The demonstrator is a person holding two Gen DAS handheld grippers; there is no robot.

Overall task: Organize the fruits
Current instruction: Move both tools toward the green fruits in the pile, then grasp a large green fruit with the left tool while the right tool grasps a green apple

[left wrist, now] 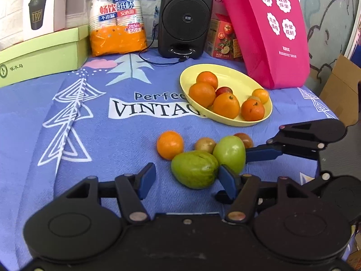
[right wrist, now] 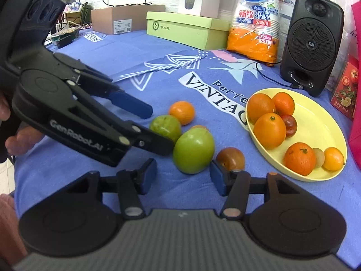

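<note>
A yellow plate [left wrist: 239,76] [right wrist: 320,122] holds several oranges and small fruits. On the blue cloth in front of it lie an orange [left wrist: 169,145] [right wrist: 182,112], a green mango-like fruit [left wrist: 194,169] [right wrist: 165,127], a round green fruit [left wrist: 230,153] [right wrist: 193,150] and two small reddish-brown fruits [left wrist: 204,145] [right wrist: 231,158]. My left gripper [left wrist: 187,178] is open, its jaws either side of the near end of the mango-like fruit. My right gripper [right wrist: 183,176] is open, just short of the round green fruit. It enters the left wrist view from the right, one finger [left wrist: 262,154] beside that fruit.
At the back stand a black speaker [left wrist: 185,15] [right wrist: 312,43], an orange pack of paper cups [left wrist: 116,15] [right wrist: 255,20], a green box [left wrist: 42,54] [right wrist: 187,30], a pink bag [left wrist: 268,29] and a red carton [left wrist: 222,38]. The table edge runs along the right.
</note>
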